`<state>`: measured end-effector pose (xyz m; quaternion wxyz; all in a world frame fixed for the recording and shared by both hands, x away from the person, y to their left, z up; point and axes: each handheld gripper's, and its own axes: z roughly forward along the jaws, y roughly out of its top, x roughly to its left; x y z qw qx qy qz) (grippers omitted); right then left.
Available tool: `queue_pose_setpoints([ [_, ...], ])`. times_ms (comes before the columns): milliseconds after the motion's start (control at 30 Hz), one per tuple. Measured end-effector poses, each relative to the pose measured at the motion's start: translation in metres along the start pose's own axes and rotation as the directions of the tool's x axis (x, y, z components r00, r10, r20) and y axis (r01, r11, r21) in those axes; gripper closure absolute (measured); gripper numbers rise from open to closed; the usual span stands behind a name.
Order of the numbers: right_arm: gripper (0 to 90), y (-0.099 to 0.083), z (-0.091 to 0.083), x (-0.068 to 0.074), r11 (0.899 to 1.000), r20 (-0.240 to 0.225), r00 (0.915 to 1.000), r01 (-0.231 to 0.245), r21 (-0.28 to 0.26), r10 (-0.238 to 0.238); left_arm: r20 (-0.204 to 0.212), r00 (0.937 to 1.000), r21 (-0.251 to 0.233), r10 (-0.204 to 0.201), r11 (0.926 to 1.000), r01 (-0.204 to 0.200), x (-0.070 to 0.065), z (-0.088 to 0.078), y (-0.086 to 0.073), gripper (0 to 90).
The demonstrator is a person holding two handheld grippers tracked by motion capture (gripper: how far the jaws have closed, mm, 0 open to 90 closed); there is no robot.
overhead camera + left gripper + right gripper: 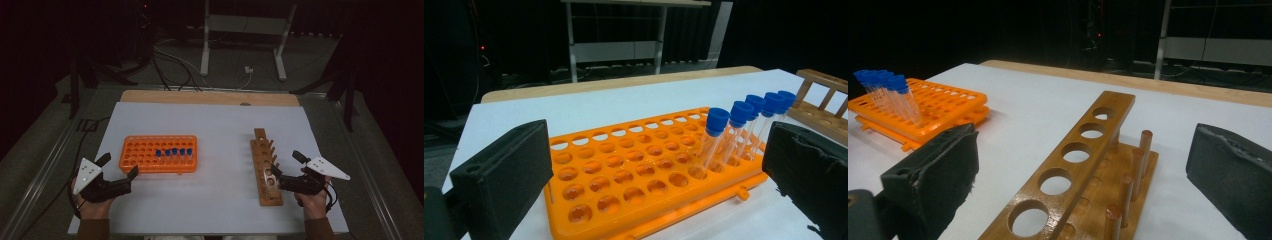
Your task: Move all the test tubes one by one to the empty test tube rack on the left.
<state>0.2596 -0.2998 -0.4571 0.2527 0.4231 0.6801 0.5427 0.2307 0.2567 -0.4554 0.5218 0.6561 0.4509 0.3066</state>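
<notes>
Black foam-padded jaws stand wide apart on both tools at the near edge of the table, and neither pair has hold of anything. In the high view the left gripper [118,165], held in the person's left hand [92,205], sits just short of the near left corner of the orange tube rack [158,154], its grey three-cornered plate on top. The right gripper [286,164], in the right hand [314,202], lies just beside the near end of the wooden rack [265,167], with one jaw close against the rack's side; whether it touches cannot be told. Both racks rest on a white sheet [220,190] that covers most of the table, well apart from each other. In the left gripper view the orange tube rack [634,170] fills the gap between the jaws, and a row of clear tubes with blue caps [744,112] stands upright toward its right part. In the right gripper view the wooden rack [1078,160] runs away between the jaws, its top bar pierced by round holes, short pegs standing along its base. Farther off, a strip of bare wooden tabletop [210,97] shows beyond the sheet, then a dark floor with cables [172,62] and a grey metal stand [245,30].
</notes>
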Motion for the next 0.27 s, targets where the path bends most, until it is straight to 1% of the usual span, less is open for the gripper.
queue_pose_setpoints([
  [267, 0.5, -0.0018, 0.0012, -0.0007, 1.0, 0.008, 0.9999, -0.006, 0.003, 0.006, -0.008, 0.9999, 0.001, -0.015, 0.9999, 0.015, 0.0025, 0.0, -0.0022, 0.6],
])
